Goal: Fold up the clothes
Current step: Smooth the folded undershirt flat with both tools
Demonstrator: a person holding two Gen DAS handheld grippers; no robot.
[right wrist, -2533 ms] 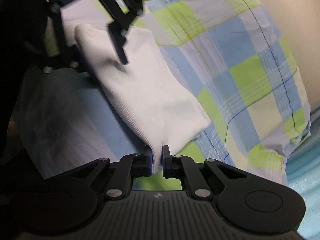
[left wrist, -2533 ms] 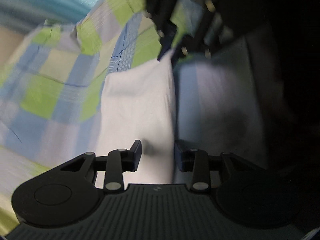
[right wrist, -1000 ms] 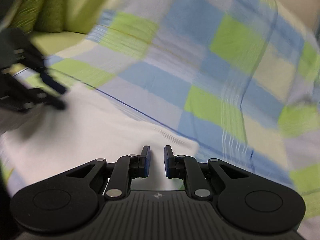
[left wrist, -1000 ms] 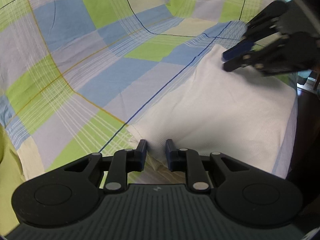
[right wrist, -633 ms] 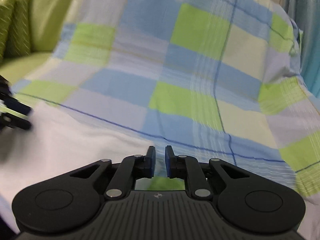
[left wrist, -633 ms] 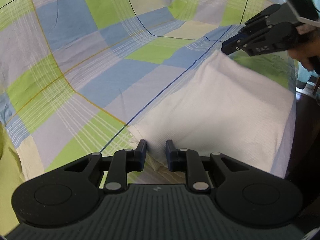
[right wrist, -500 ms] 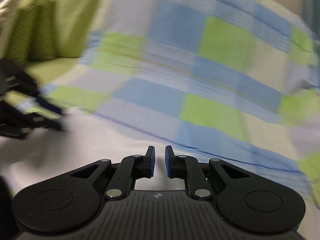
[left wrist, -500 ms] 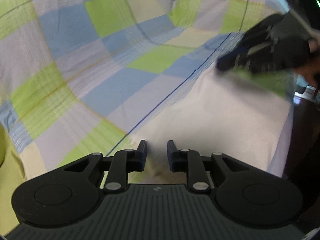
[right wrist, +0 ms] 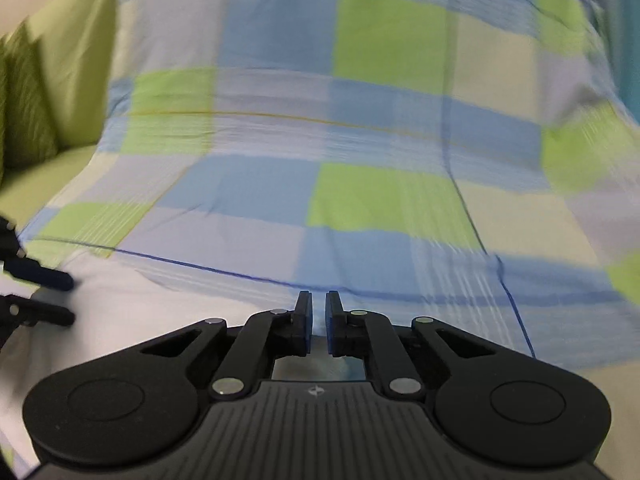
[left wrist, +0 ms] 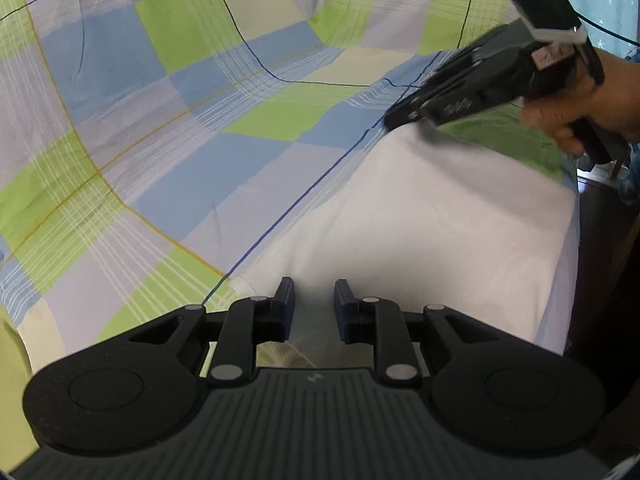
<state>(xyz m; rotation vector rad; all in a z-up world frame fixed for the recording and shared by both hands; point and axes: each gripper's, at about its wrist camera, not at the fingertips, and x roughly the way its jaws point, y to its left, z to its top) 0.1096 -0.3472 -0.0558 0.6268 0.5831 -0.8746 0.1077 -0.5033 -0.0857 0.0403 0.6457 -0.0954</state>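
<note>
Two grippers stood at the near corners of a folded white garment, which lay flat on the checked bedsheet. The left gripper had jaws parted, nothing between them. The right gripper showed a narrow gap, apparently empty. Judged: both released, likely to leave the fold resting undisturbed.

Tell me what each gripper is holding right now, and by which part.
Nothing is held. The left gripper is open over the white garment's near corner; the right gripper, fingers slightly apart, sits at its far corner, empty.
</note>
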